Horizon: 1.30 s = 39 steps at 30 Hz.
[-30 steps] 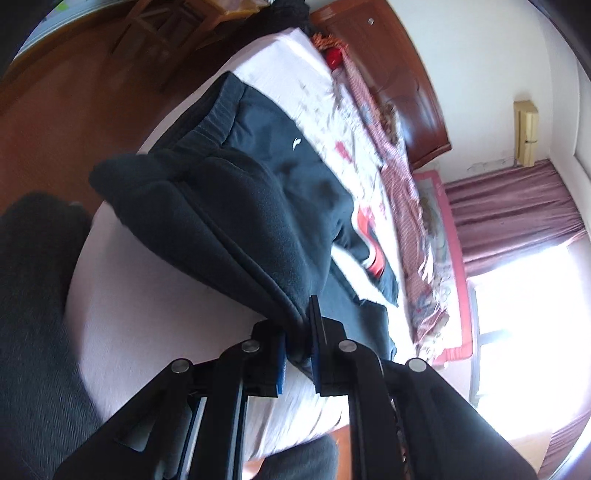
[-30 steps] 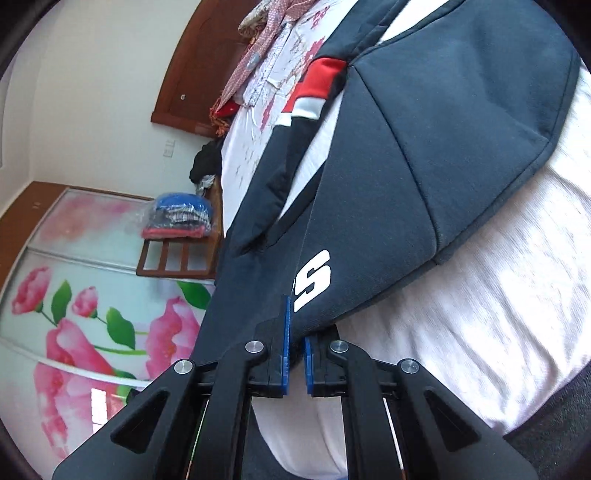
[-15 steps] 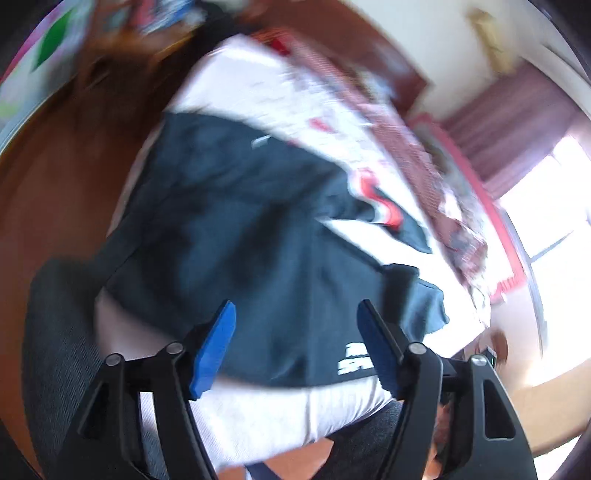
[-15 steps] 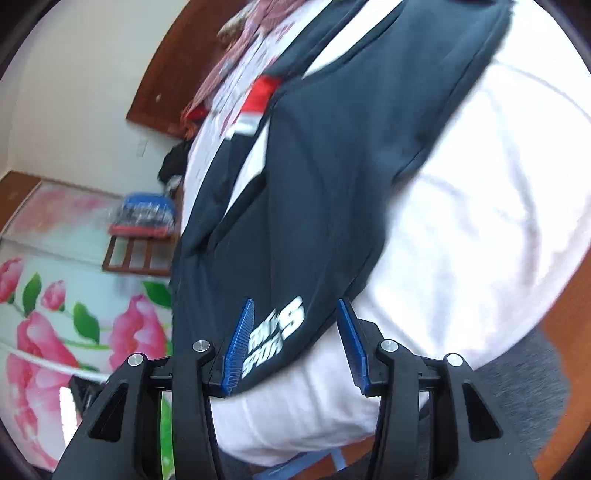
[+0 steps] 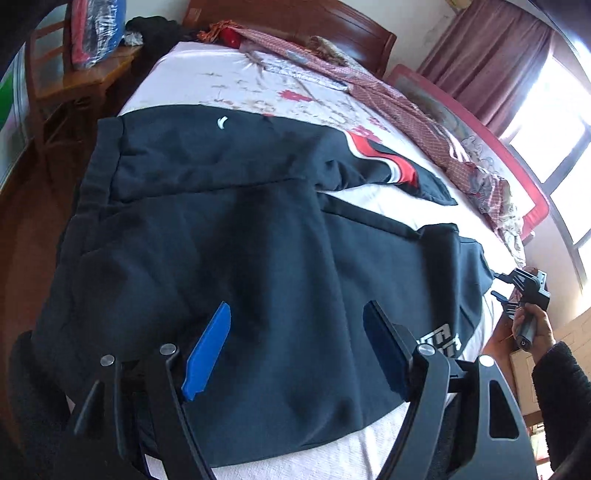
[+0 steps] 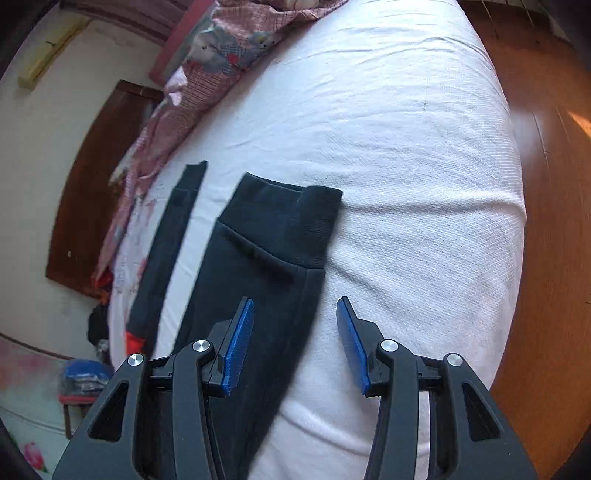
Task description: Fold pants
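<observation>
The dark pants lie on the bed, one leg laid lengthwise over the other; cross folds look left to do. The left gripper has just opened wide and holds nothing; the right gripper hangs part open, empty, near the cuffs. A wooden headboard and curtains stand behind.

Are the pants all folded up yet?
Not yet. The pants lie spread along the bed, one dark layer laid over another near the waist. Both the left tongs and right tongs are open and empty. The long legs ending at the cuff remain to be folded.
</observation>
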### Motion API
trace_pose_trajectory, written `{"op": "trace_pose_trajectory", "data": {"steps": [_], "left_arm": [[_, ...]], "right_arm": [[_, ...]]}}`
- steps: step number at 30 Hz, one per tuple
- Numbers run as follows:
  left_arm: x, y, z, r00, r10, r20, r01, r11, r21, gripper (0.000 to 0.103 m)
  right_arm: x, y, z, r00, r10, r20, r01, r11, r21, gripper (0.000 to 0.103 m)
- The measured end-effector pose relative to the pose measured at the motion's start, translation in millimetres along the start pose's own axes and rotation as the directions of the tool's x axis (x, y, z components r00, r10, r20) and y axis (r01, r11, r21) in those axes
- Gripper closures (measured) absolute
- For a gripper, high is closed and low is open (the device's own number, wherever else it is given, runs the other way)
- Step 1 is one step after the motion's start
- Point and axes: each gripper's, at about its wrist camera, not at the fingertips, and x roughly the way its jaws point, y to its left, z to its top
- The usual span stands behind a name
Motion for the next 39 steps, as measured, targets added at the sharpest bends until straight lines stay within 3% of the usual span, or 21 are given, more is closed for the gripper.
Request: {"op": "trace_pose_trajectory", "data": {"steps": [2,3,4,6,10,13,16,20,23,25,26,27,28,29,30,31,33,35,36,39], "left_arm": [[12,3,-4,1.000,0.026,-0.017,-0.026,1.000,0.002,0.028],[20,2,-4,0.999,0.048,-0.019,-0.048,0.999,0.006,0.028],[26,1,-3,0.998,0.056,-0.021,-0.056,0.998,0.005,0.025],[31,1,-3,0.997,0.075,-0.027,-0.074,0.997,0.009,0.023],[36,1,-4,0.993,0.120,-0.021,-0.119,0.993,0.026,0.021],[38,1,-5,0.992,0.128,-0.020,-0.128,0.991,0.024,0.021],[40,2,-5,0.990,0.136,-0.029,-0.135,0.991,0.023,0.021],[44,-3,-7,0.986,0.159,-0.042,-0.156,0.986,0.067,0.021],[47,-10,-9,0.978,0.205,-0.046,-0.198,0.972,0.131,0.021],[47,-10,-9,0.974,0.223,-0.045,-0.216,0.968,0.129,0.022],[47,-10,-9,0.973,0.228,-0.046,-0.221,0.968,0.123,0.022],[47,-10,-8,0.971,0.233,-0.050,-0.226,0.966,0.123,0.022],[46,-12,-8,0.969,0.242,-0.053,-0.234,0.964,0.124,0.022],[43,-14,-7,0.965,0.258,-0.049,-0.250,0.960,0.122,0.022],[40,-16,-6,0.961,0.273,-0.043,-0.267,0.957,0.114,0.021],[36,-18,-5,0.961,0.274,-0.036,-0.269,0.958,0.103,0.020],[27,-24,-2,0.974,0.227,0.003,-0.227,0.970,0.092,0.013],[25,-34,2,0.985,0.167,0.053,-0.173,0.975,0.137,0.012],[27,-40,3,0.989,0.135,0.067,-0.144,0.976,0.162,0.012],[45,-55,8,0.994,0.084,0.065,-0.097,0.970,0.221,0.011]], "right_arm": [[7,5,9,1.000,0.004,0.002,-0.004,0.999,-0.049,0.065],[10,11,11,1.000,-0.004,-0.006,0.003,0.995,-0.101,0.086],[9,20,6,0.999,-0.047,-0.006,0.045,0.981,-0.186,0.098],[5,39,3,0.996,-0.083,0.015,0.084,0.952,-0.293,0.098],[-35,52,21,0.983,-0.123,0.135,0.165,0.916,-0.366,0.098],[-59,43,33,0.970,-0.163,0.177,0.222,0.891,-0.396,0.099],[-55,26,38,0.943,-0.274,0.189,0.329,0.849,-0.414,0.099],[-29,-14,26,0.916,-0.359,0.179,0.401,0.833,-0.382,0.099],[-6,-21,11,0.874,-0.431,0.226,0.487,0.771,-0.410,0.099],[-2,-14,3,0.830,-0.481,0.284,0.558,0.710,-0.428,0.098],[-1,-12,3,0.819,-0.496,0.289,0.574,0.701,-0.423,0.095],[-4,-10,6,0.801,-0.522,0.293,0.598,0.686,-0.414,0.087],[-11,-7,7,0.772,-0.554,0.311,0.635,0.666,-0.391,0.071],[-24,-2,6,0.744,-0.570,0.350,0.668,0.655,-0.354,0.071],[-40,6,3,0.739,-0.548,0.391,0.668,0.667,-0.329,0.071],[-52,17,-4,0.769,-0.493,0.407,0.629,0.696,-0.345,0.071],[-61,46,-25,0.876,-0.330,0.352,0.469,0.754,-0.461,0.071],[-53,78,-59,0.946,-0.203,0.252,0.316,0.750,-0.581,0.071],[-43,93,-77,0.968,-0.157,0.196,0.247,0.732,-0.635,0.071],[6,121,-122,0.972,-0.191,0.133,0.224,0.609,-0.761,0.071]]}}
